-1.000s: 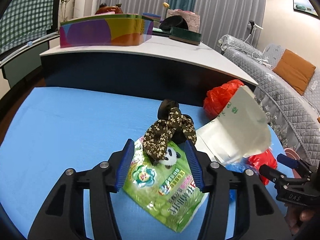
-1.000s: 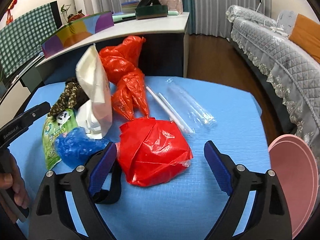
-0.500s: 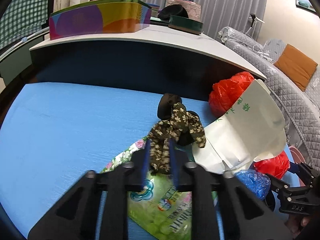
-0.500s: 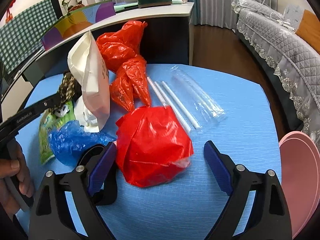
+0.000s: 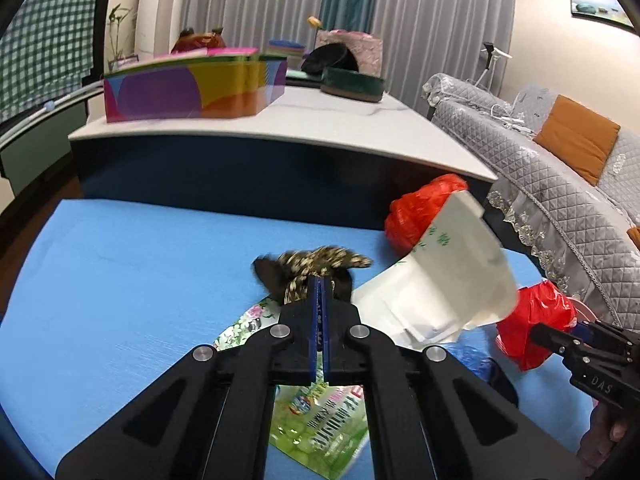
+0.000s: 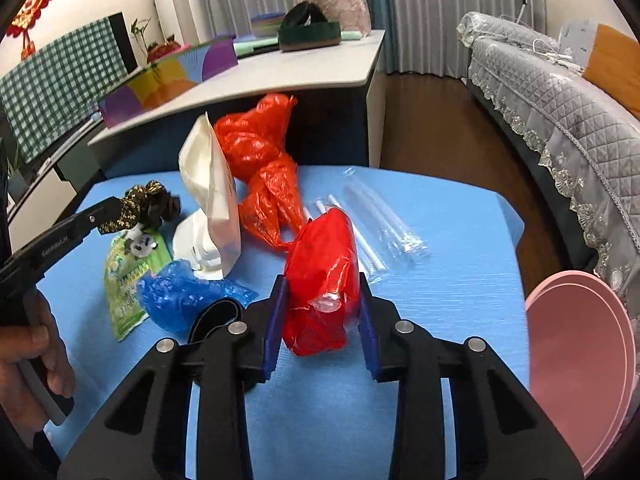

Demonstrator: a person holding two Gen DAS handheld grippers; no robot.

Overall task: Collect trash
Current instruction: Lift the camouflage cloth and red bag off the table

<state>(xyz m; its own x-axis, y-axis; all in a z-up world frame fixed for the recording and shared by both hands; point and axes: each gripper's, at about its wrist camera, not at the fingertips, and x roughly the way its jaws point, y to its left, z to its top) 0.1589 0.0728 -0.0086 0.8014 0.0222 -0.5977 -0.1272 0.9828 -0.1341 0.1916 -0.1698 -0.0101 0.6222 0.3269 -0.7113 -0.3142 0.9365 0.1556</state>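
red bag (image 6: pixel 322 276) btwn closing right gripper (image 6: pixel 320 320) jaws, angled down.

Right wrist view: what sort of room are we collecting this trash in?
Most likely a home living room. A sofa under a quilted grey cover runs along the right, floor-length curtains hang at the back, and a red knot ornament decorates the wall.

Bare blue mat (image 5: pixel 120 264) left, white bag (image 6: pixel 212 200) upright mid-pile, straws (image 6: pixel 368 248) right
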